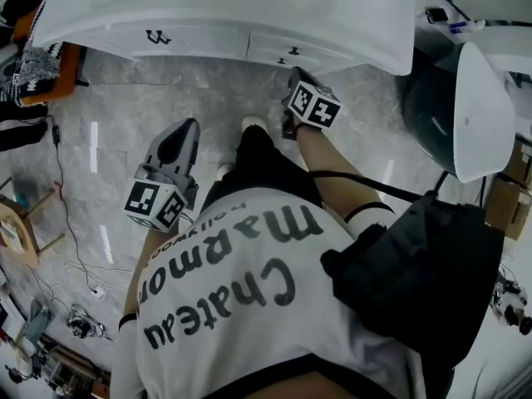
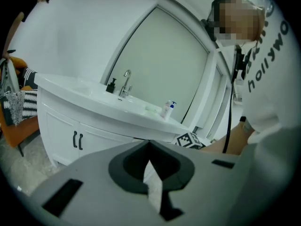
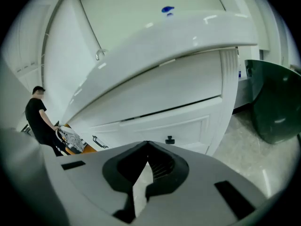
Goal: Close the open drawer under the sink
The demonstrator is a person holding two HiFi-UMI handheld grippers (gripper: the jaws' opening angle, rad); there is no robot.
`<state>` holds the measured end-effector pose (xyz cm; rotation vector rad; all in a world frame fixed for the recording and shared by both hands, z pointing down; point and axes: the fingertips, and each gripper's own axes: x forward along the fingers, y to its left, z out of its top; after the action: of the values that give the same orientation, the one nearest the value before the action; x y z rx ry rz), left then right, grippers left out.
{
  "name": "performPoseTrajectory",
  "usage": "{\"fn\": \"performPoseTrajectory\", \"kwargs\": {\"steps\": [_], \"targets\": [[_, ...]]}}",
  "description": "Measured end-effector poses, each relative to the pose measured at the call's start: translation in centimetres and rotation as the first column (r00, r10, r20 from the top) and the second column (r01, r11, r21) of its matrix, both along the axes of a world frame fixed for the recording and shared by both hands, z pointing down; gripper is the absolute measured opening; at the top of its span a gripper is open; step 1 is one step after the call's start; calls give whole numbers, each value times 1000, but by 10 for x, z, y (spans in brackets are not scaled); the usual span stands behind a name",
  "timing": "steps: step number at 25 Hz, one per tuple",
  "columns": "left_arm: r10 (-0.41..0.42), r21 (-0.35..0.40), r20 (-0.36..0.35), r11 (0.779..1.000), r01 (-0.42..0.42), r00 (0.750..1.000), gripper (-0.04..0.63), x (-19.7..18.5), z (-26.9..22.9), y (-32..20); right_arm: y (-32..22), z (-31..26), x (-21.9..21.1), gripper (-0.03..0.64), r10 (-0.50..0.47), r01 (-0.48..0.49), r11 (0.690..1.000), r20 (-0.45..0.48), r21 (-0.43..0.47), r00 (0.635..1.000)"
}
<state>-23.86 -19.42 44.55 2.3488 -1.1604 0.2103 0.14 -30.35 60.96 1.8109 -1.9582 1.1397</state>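
Note:
A white vanity (image 1: 208,15) with a sink stands ahead of me. Its drawer front (image 3: 188,126) carries a small black knob (image 3: 170,139) and looks about level with the cabinet face, with a thin dark line along its top. In the head view the drawer's knob (image 1: 293,51) sits just beyond my right gripper (image 1: 298,75). The right gripper (image 3: 148,144) is shut and empty, a short way in front of the drawer and not touching it. My left gripper (image 1: 187,129) hangs lower left over the floor. This left gripper (image 2: 149,144) is also shut with nothing in it.
Two black door handles (image 2: 77,140) sit on the cabinet left of the drawer. A dark green bin (image 3: 275,102) stands right of the vanity. An orange chair with cloth (image 1: 41,65) is at left, and cables (image 1: 75,248) lie on the marble floor. A person in black (image 3: 40,121) stands far left.

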Motion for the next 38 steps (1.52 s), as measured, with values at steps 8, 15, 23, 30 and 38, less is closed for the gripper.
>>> {"fn": "performPoseTrajectory", "kwargs": {"steps": [8, 15, 23, 30, 38], "targets": [[22, 77, -59, 997, -18, 998, 9, -26, -52, 33, 47, -116, 4, 12, -9, -1, 970, 38, 245, 999], [122, 187, -75, 977, -106, 990, 9, -20, -98, 75, 117, -203, 6, 12, -40, 30, 922, 17, 385, 999], [221, 259, -42, 944, -203, 974, 9, -45, -136, 132, 197, -284, -20, 11, -78, 93, 865, -50, 494, 996], [246, 256, -37, 939, -228, 969, 9, -40, -135, 125, 204, -284, -19, 11, -92, 132, 866, -106, 483, 990], [254, 287, 10, 926, -246, 967, 9, -33, -138, 123, 205, -288, -22, 11, -109, 161, 854, -132, 496, 985]]}}
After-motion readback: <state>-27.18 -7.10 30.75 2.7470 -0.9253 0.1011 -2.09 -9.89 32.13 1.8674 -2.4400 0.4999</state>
